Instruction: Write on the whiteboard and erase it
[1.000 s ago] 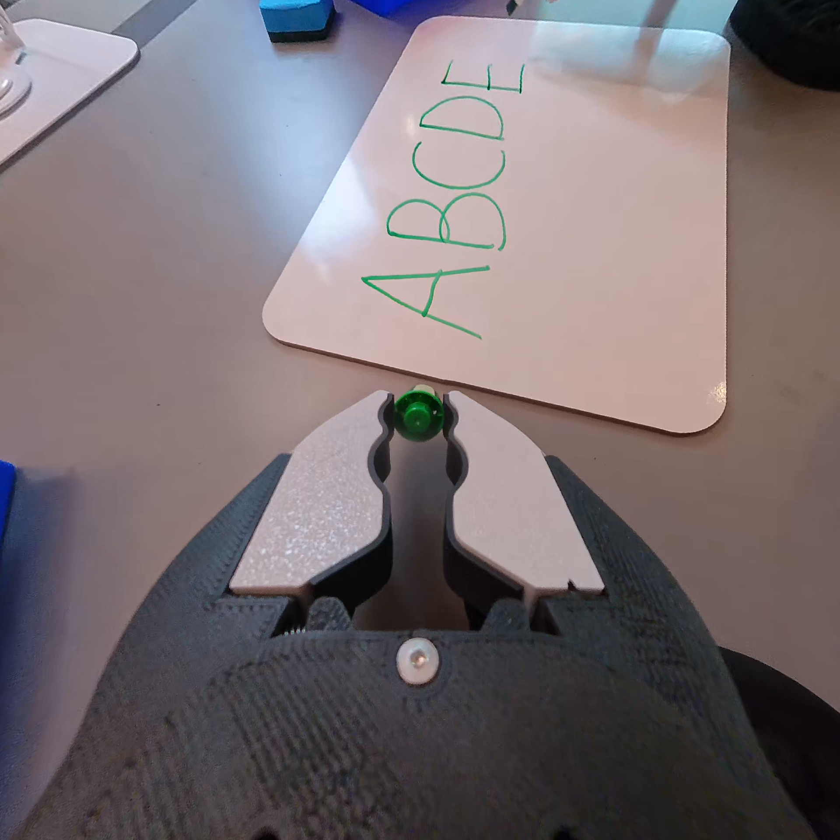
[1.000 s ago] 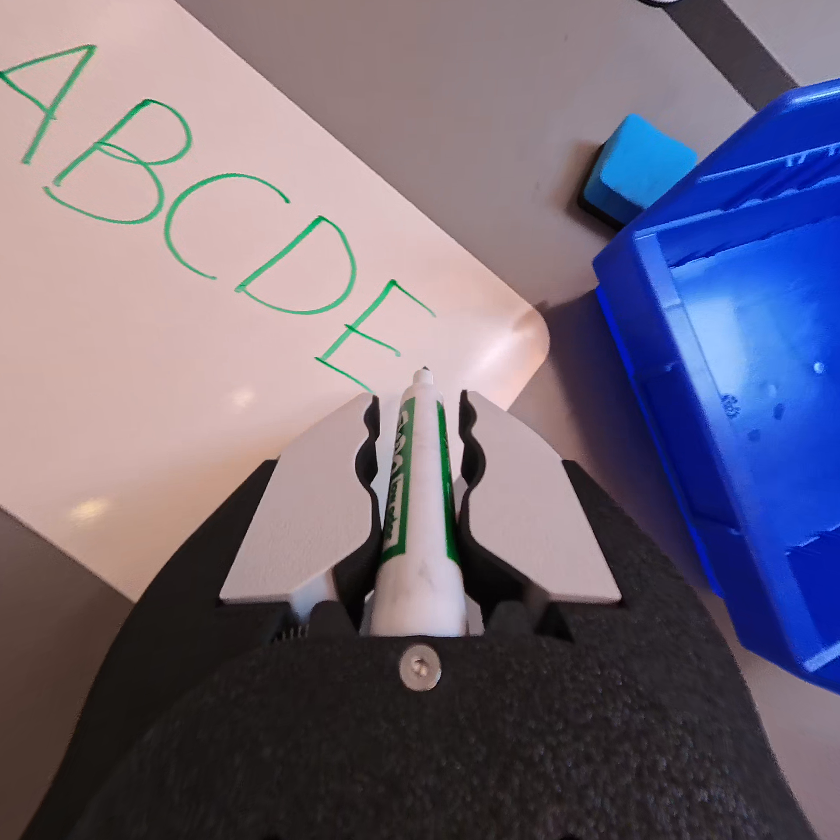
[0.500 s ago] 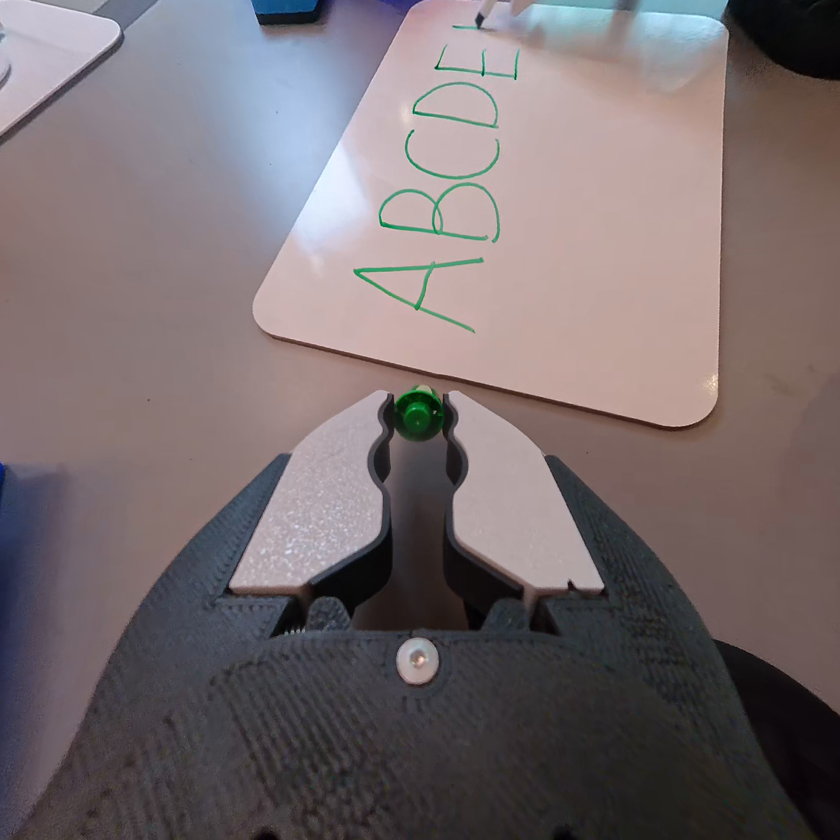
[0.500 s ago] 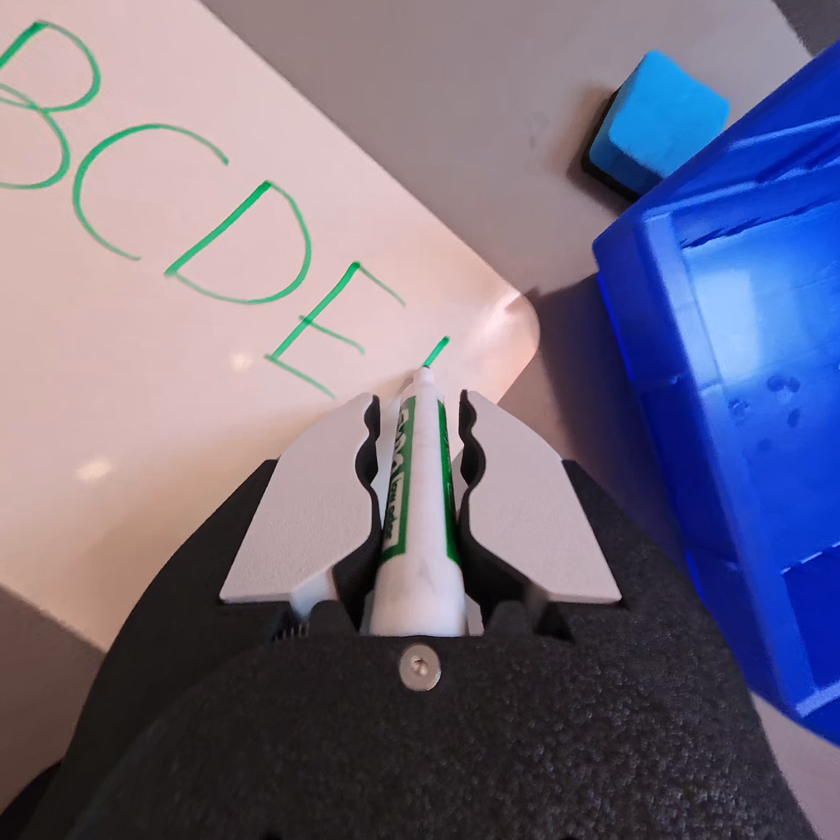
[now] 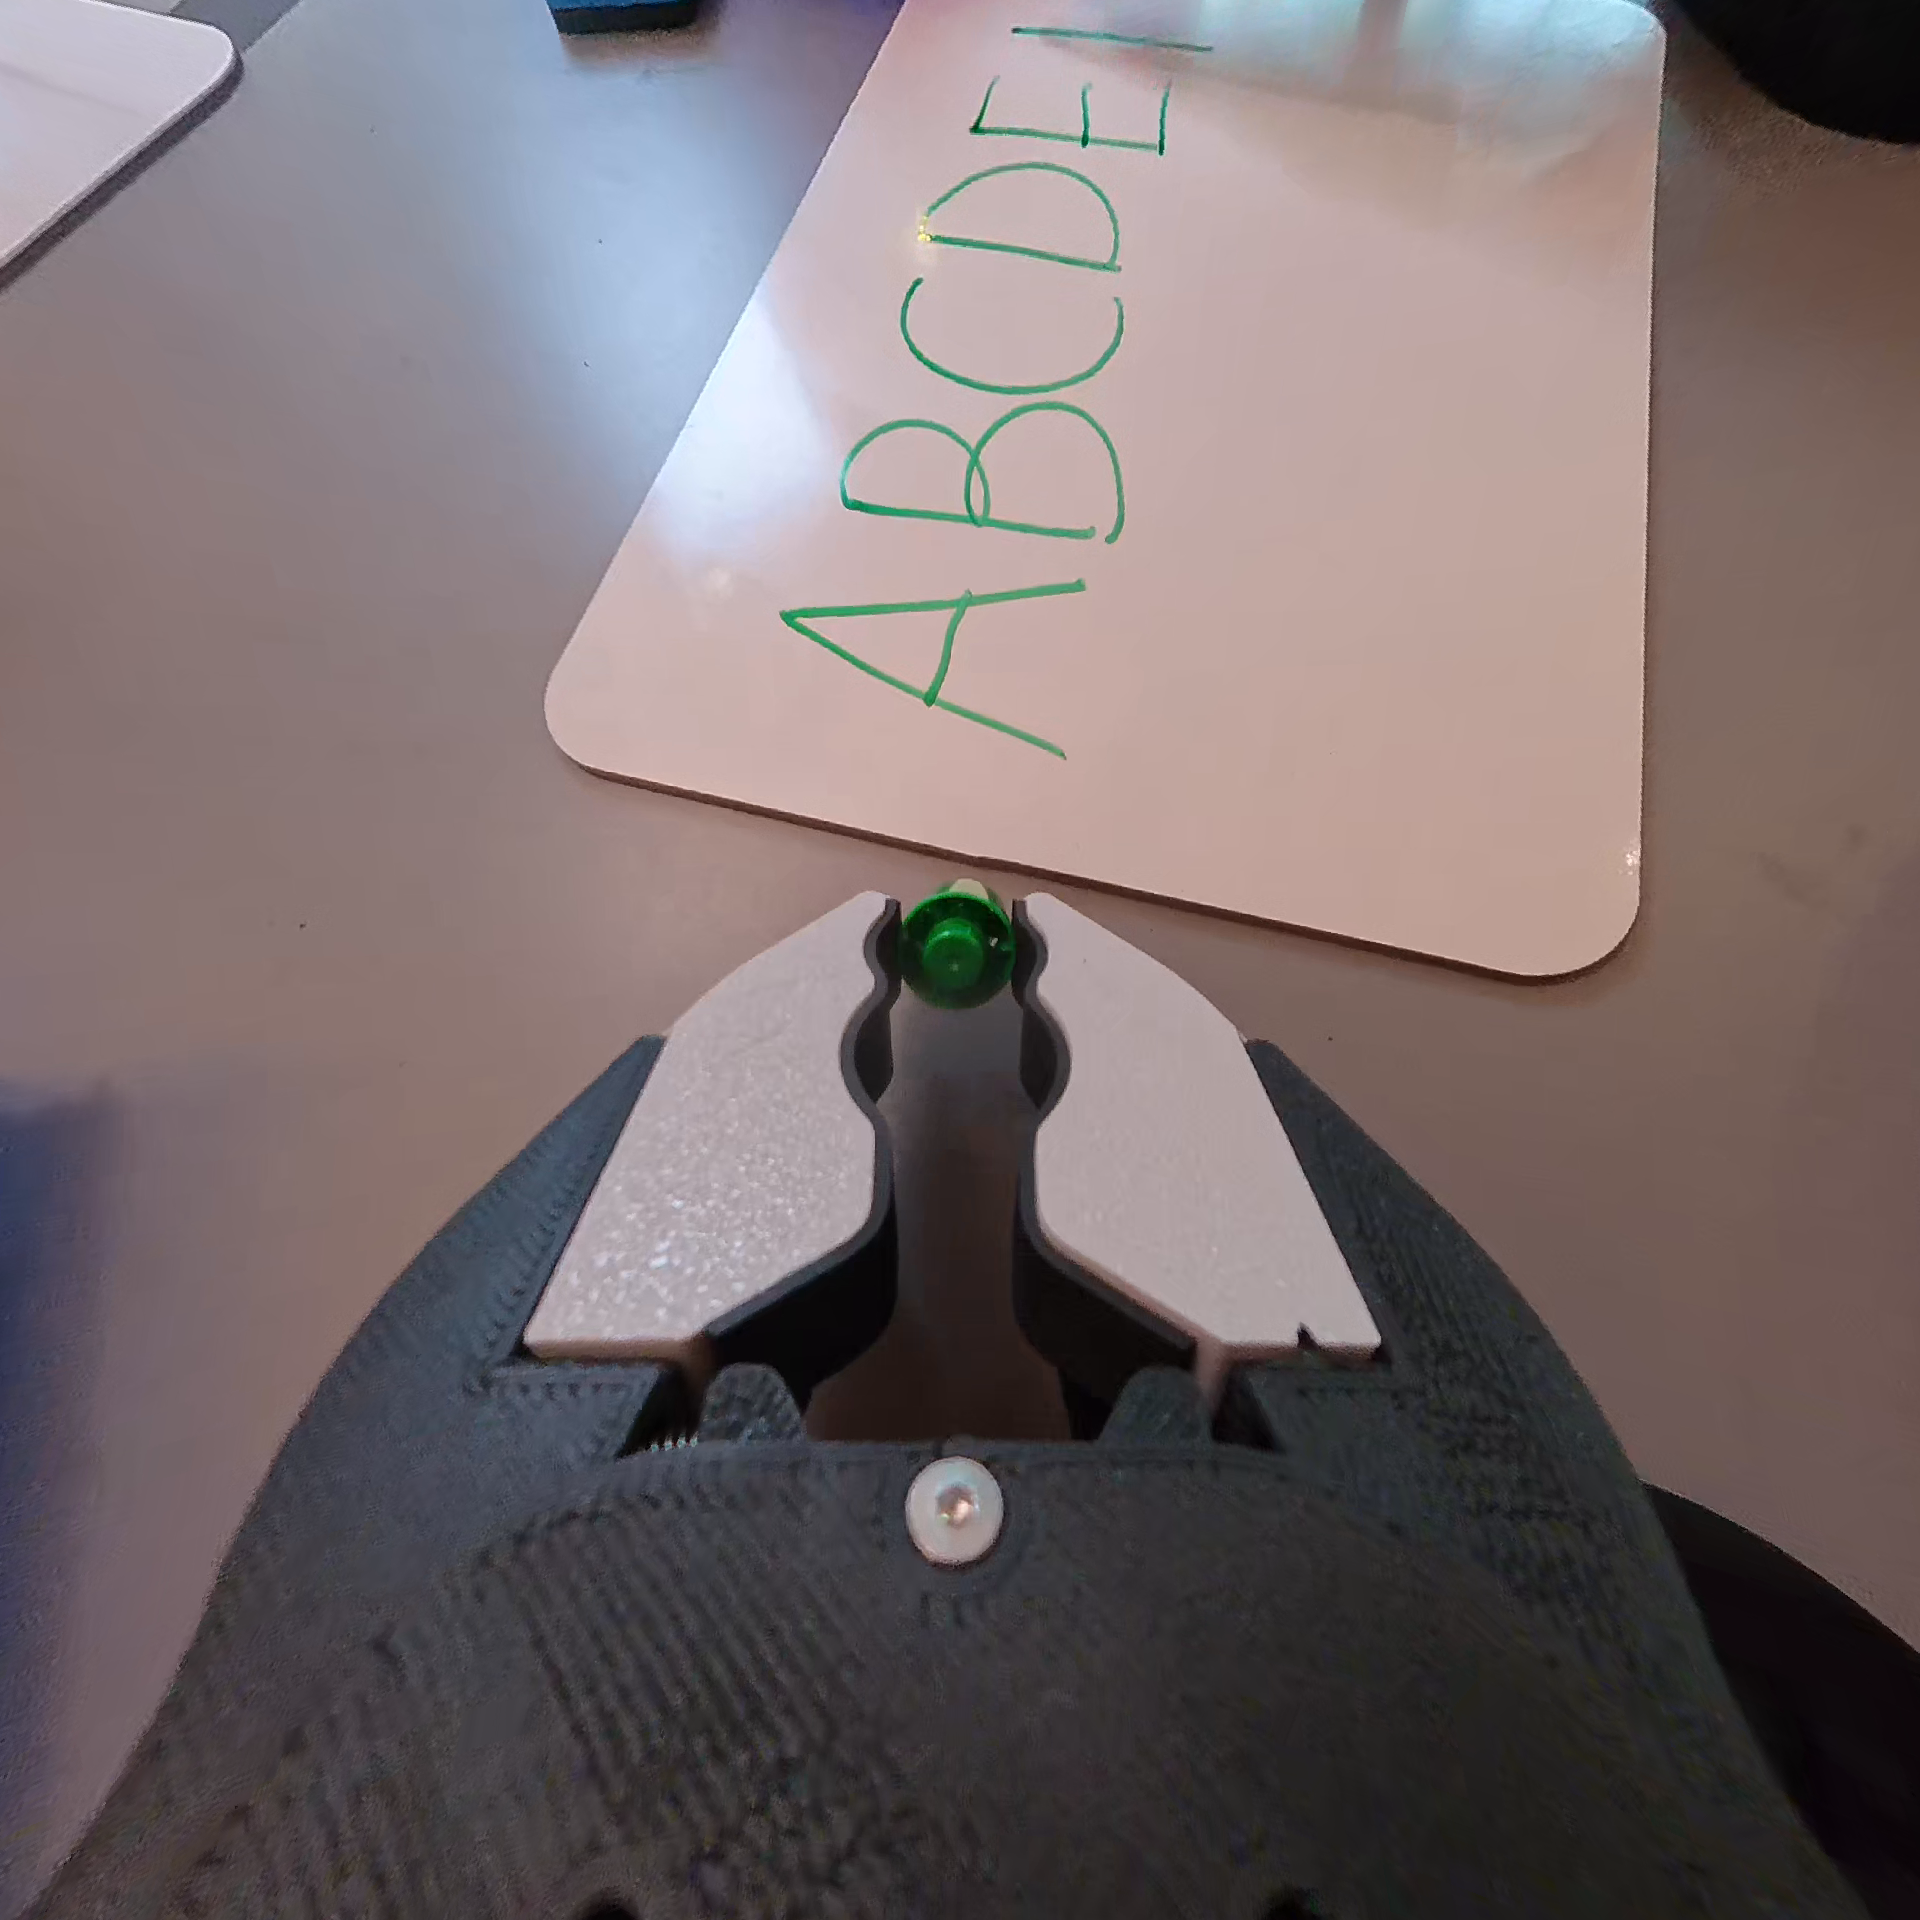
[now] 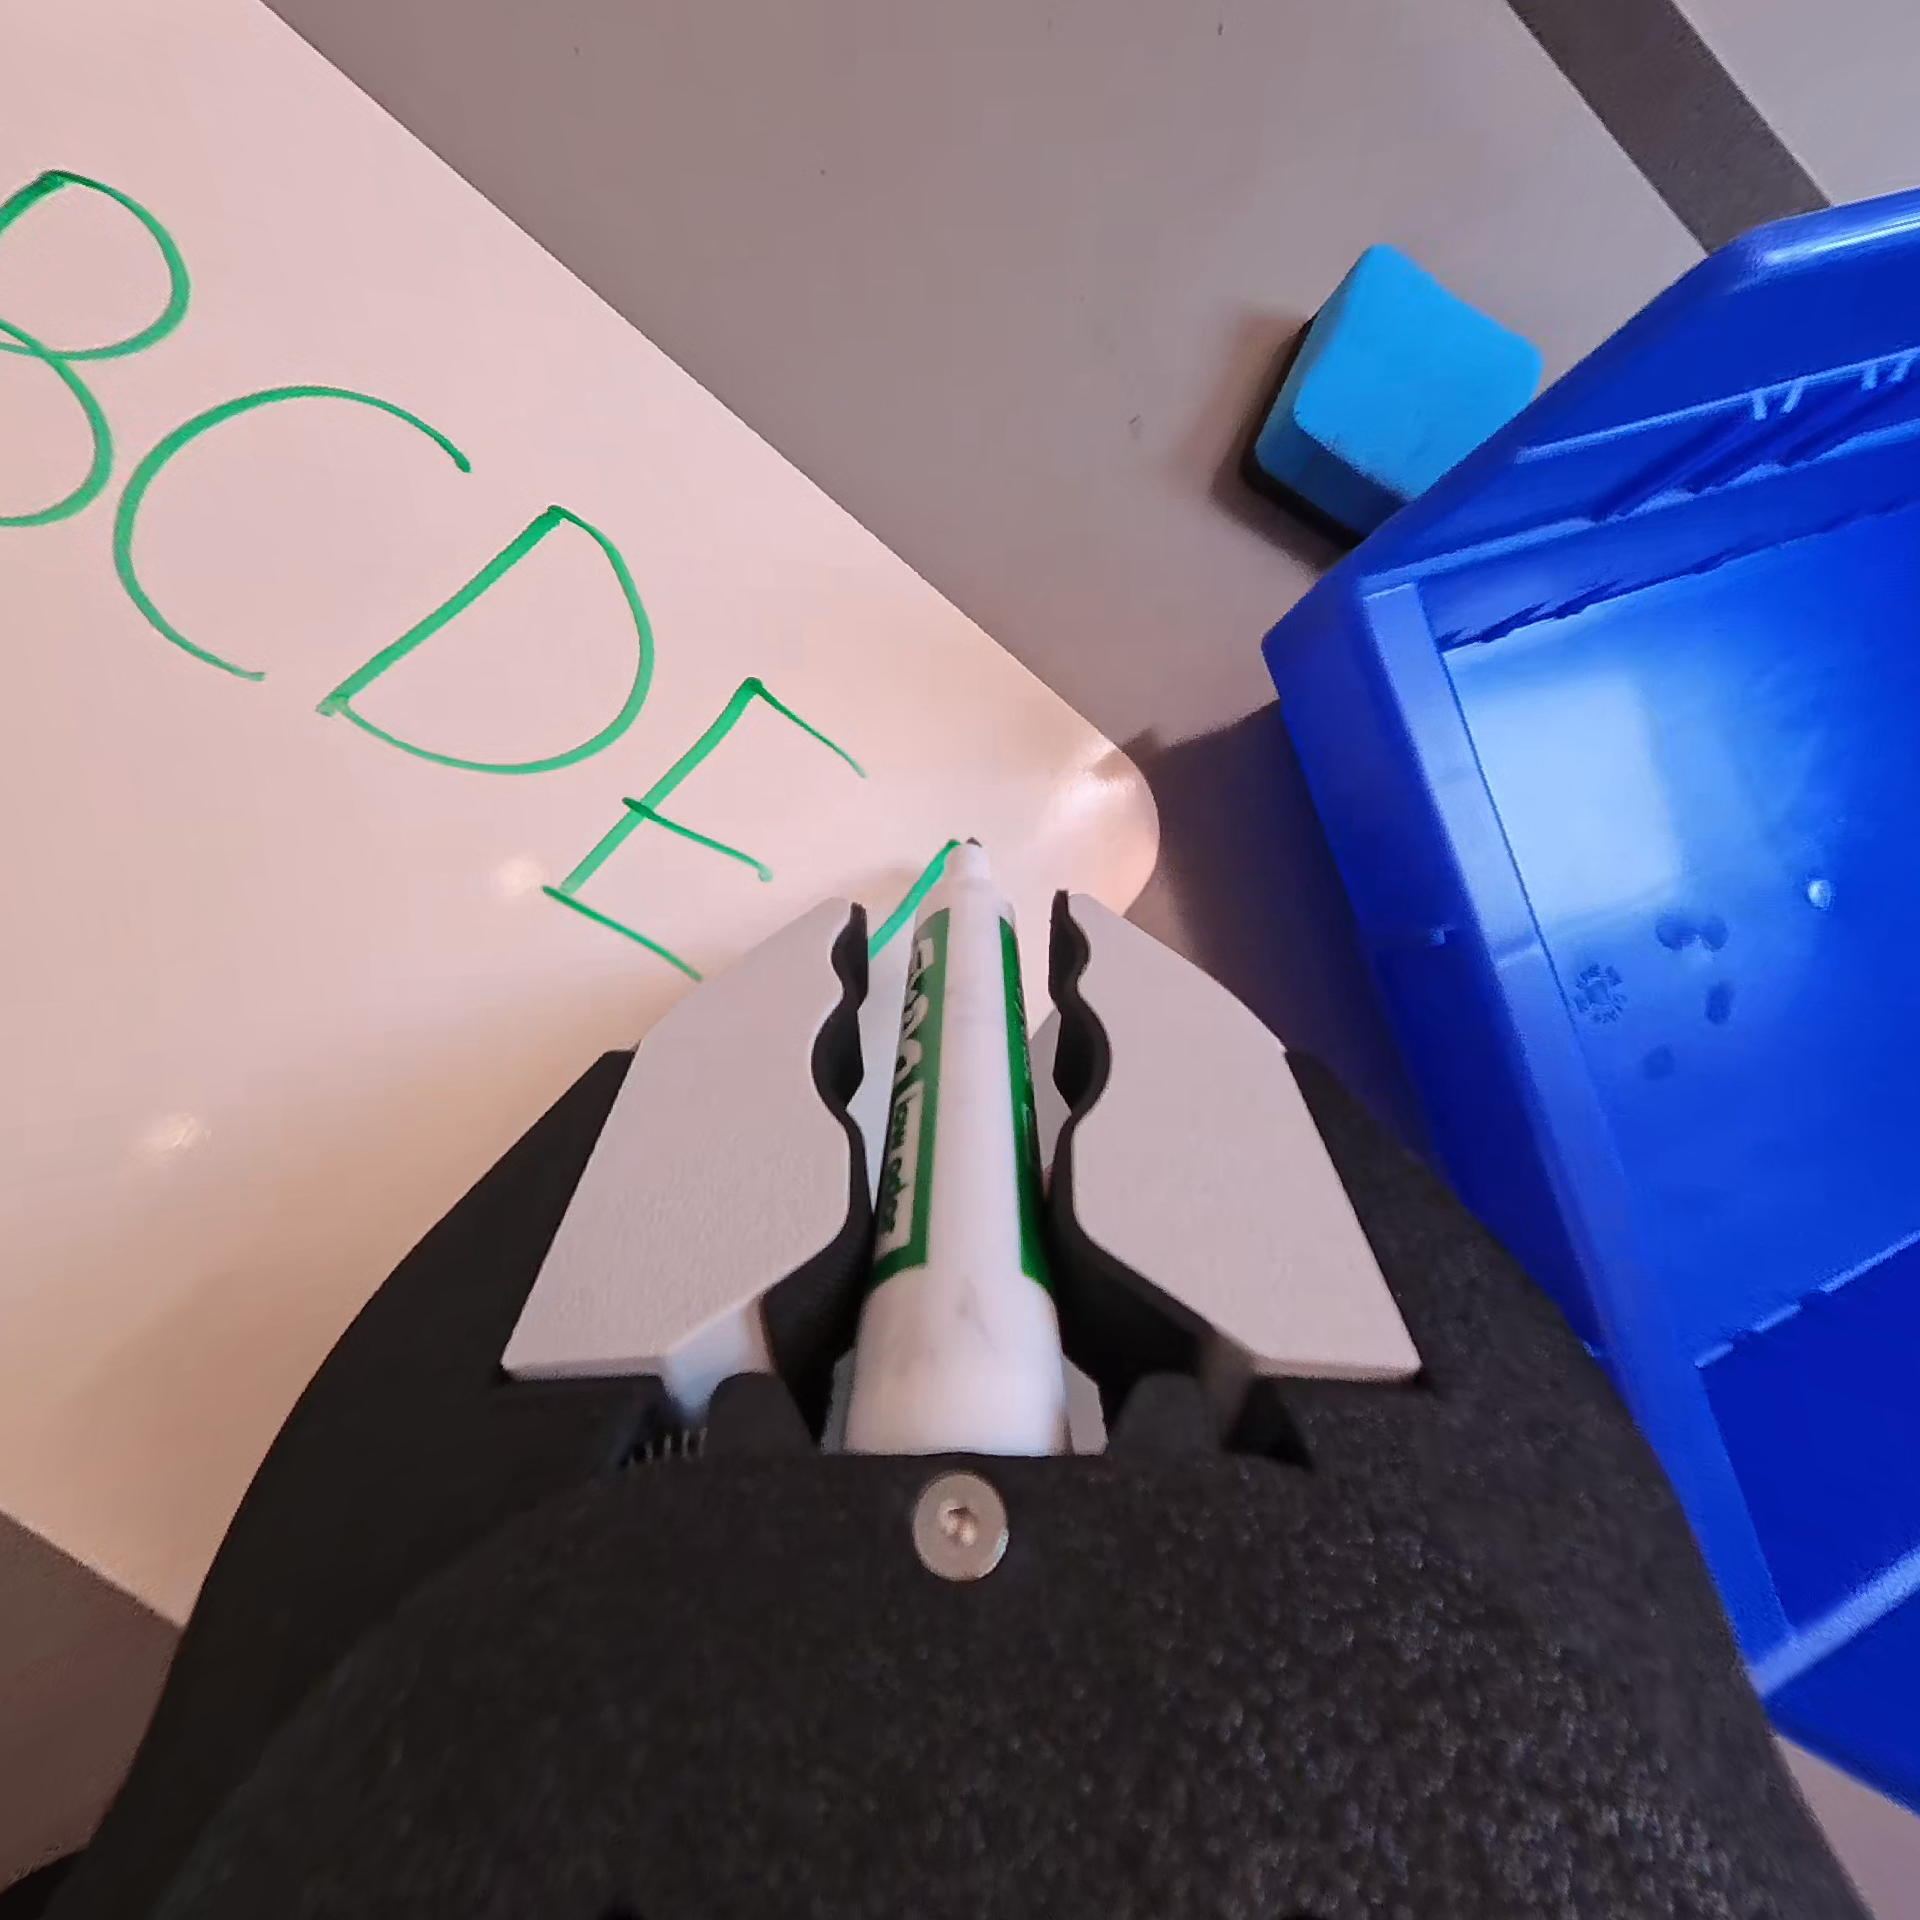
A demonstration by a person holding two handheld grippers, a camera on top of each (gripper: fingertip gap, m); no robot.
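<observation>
since a second ago the right gripper has carried the marker further along the whiteboard toward its rounded corner, and a fresh green stroke now runs from the nib back under the left finger, where before the row of green letters ended earlier. the first letter has slid out of the right wrist view, and the blue bin and the blue eraser sit larger and closer. the left gripper has barely shifted; its board looks nearer, and the new stroke shows at the far end of the lettering. the right jaws are clamped on the marker's white barrel, nib touching the board. the left jaws are clamped on a green cap, held off the grey table just short of the board's near edge. only the left view shows the whole row of letters and a pale board corner at far left; only the right view shows the bin, with the eraser partly behind it.
</observation>
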